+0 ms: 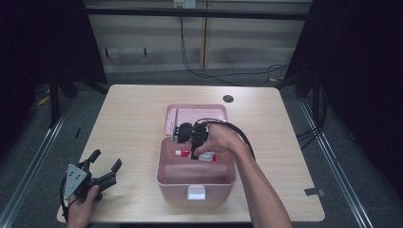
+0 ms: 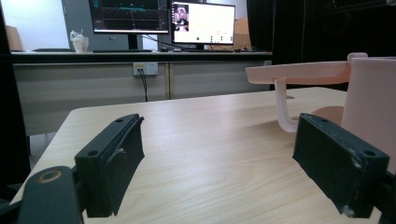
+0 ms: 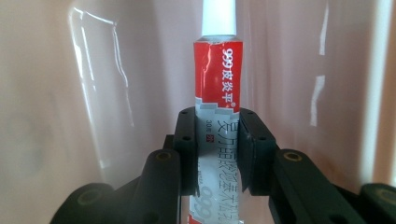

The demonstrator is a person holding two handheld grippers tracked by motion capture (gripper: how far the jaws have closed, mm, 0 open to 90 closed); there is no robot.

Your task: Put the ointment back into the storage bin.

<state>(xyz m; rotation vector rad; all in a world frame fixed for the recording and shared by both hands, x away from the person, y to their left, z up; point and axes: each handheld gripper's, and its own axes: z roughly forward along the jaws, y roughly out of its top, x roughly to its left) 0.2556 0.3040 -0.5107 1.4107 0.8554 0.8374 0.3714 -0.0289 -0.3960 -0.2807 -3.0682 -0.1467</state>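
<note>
Fingers of right gripper (image 3: 217, 154) clamp red-white tube (image 3: 219, 79), long axis running frame-up into pink box (image 1: 164, 178); left gripper (image 1: 103, 167) wide open, idle lower left

Red-white-silver tube (image 3: 217, 116), pink box (image 1: 196, 179), seemingly black fingers (image 3: 186, 149)

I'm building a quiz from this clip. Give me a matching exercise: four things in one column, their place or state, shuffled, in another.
Things
1. left gripper
2. right gripper
3. tube
4. lid

Places or states
A. red and white, white cap
B. open, over the table's near left corner
C. swung back behind the pink box
D. shut on the tube, inside the pink box

Pairs: 1-B, 2-D, 3-A, 4-C
</note>
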